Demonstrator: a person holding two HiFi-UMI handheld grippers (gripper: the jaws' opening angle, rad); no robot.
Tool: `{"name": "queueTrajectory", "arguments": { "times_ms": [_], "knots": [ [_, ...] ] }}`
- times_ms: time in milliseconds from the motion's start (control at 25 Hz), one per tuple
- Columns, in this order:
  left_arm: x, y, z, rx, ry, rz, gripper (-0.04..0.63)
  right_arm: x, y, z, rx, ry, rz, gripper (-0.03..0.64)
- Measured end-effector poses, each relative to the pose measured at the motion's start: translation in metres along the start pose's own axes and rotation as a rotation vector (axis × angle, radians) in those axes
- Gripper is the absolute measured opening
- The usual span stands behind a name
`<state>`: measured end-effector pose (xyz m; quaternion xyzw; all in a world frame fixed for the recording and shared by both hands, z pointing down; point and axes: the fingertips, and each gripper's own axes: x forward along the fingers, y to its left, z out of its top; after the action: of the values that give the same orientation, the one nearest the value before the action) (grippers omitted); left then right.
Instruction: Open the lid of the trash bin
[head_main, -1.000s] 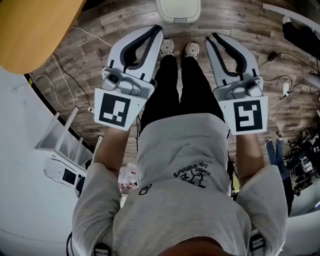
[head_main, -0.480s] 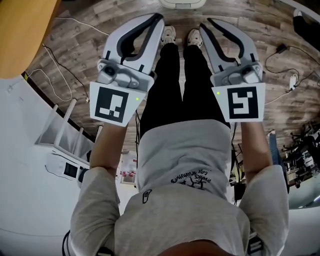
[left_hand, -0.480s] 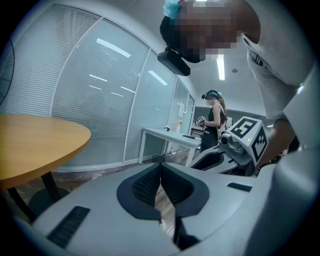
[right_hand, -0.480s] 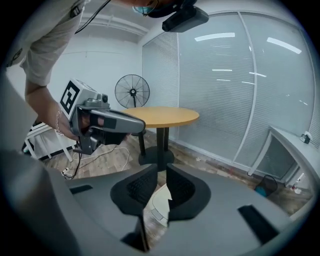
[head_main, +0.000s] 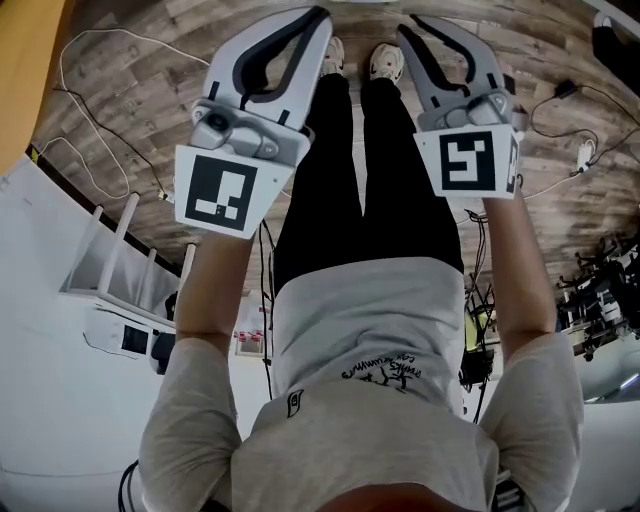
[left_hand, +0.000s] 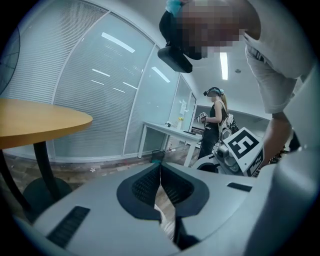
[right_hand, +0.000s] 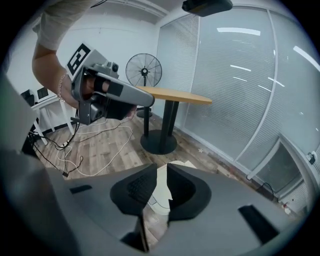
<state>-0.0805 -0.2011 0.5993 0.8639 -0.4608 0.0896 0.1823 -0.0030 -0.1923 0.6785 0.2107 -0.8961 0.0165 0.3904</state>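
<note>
Right gripper view: white trash bin (right_hand: 160, 194) sits on the wood floor (right_hand: 100, 150), seen through the gap of the right gripper (right_hand: 162, 165) and untouched. Its jaws are opening, nothing between them. Left gripper (left_hand: 160, 164) has its jaws together, empty. Round table (right_hand: 172, 96) stands beyond.

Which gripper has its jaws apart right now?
The right gripper: its jaws are opening, a gap between them and nothing held. On the left gripper the tips touch.

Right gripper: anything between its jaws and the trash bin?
Nothing but air. In the right gripper view, the right gripper has empty, opening jaws; the trash bin shows through their gap.
</note>
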Motion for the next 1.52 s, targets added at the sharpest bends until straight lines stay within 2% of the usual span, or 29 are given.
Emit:
{"name": "queueTrajectory", "arguments": {
  "times_ms": [320,480,880,1000,1320,1520],
  "knots": [
    [0.012,0.003,-0.045,0.013,0.017,0.000,0.020,0.047,0.018,-0.039,-0.107,0.059,0.023,0.075],
    [0.016,0.008,-0.072,-0.024,0.062,-0.007,0.020,0.072,0.024,-0.059,-0.121,0.084,0.029,0.074],
    [0.030,0.014,-0.119,-0.055,0.077,-0.006,0.020,0.123,0.040,-0.107,-0.290,0.145,0.074,0.080],
    [0.033,0.014,-0.134,-0.041,0.091,-0.011,0.020,0.135,0.046,-0.122,-0.332,0.166,0.093,0.083],
    [0.052,0.025,-0.180,-0.037,0.111,-0.010,0.021,0.171,0.055,-0.157,-0.359,0.237,0.128,0.094],
    [0.059,0.027,-0.191,-0.010,0.130,-0.021,0.020,0.192,0.060,-0.176,-0.367,0.309,0.144,0.097]
  ]
}}
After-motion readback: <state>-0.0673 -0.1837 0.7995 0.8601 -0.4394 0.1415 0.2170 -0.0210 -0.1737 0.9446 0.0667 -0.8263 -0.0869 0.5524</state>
